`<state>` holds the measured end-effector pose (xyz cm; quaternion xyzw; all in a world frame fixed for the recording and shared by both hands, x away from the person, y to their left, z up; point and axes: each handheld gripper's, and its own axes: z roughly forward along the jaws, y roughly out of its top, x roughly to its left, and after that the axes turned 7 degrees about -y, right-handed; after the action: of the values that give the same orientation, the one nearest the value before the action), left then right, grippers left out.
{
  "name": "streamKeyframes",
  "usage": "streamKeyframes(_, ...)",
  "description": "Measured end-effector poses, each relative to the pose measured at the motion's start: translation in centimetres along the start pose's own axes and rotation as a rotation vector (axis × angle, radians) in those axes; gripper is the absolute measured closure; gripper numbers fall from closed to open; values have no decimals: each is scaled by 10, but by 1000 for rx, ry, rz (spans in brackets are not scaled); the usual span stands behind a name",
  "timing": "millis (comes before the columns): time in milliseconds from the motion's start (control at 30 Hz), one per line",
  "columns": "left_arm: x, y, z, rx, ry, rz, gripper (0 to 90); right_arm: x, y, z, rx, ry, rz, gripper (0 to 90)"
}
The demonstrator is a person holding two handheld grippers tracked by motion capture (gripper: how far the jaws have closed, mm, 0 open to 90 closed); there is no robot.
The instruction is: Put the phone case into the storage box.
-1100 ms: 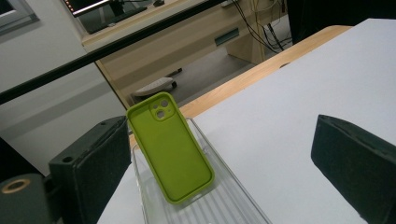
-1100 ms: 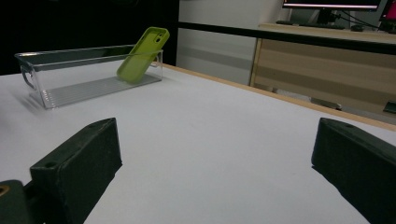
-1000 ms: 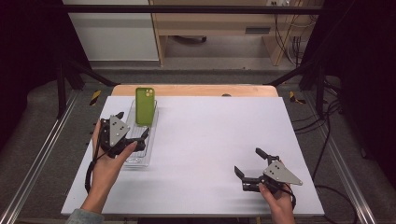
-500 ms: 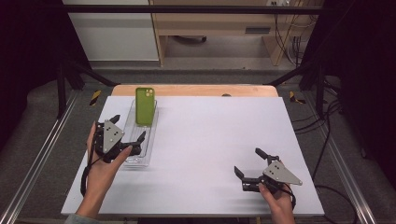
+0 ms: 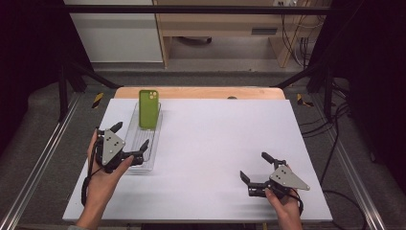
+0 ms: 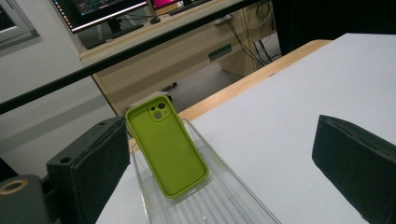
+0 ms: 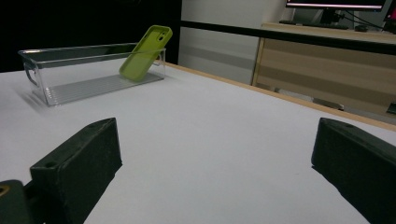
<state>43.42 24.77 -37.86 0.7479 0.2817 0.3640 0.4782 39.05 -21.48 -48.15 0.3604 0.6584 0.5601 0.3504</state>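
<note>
Retreating from the clear tray (image 5: 143, 139), left tool (image 5: 125, 143) sits nearer the person — jaws apart, empty; green phone case (image 5: 149, 109) left leaning inside.

I look along my right gripper (image 7: 212, 163), its two black jaws rising at seven and four o'clock, spread wide with bare white table (image 7: 210, 126) between them. At about ten o'clock a clear plastic bin (image 7: 70, 70) stands on the table. A lime-green phone case (image 7: 144, 53) leans tilted inside it against its end wall, camera cutout uppermost. Wooden furniture (image 7: 322, 65) stands beyond the table at two o'clock.
</note>
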Motion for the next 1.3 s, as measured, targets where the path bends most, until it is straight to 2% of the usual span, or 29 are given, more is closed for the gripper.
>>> streamKeyframes(100,0,-4,-3,-21,-11,-22,35,0,0,0,0,0,0,16)
streamKeyframes(200,-1,-10,-6,-39,-12,-14,35,0,0,0,0,4,-5,17)
streamKeyframes(533,-1,-18,-19,-101,-29,-46,35,1,0,0,3,6,-3,17)
streamKeyframes(600,0,-20,-21,-104,-22,-47,35,1,0,1,2,6,-5,17)
streamKeyframes(700,3,-25,-25,-126,-30,-98,35,1,0,0,2,6,-3,17)
streamKeyframes(800,5,-30,-28,-146,-16,-117,35,1,0,0,2,6,-3,17)
streamKeyframes(1200,12,-39,-45,-176,-39,-127,30,2,0,0,1,9,-4,17)
streamKeyframes(1300,11,-44,-48,-185,-57,-138,30,2,0,0,1,8,-4,17)
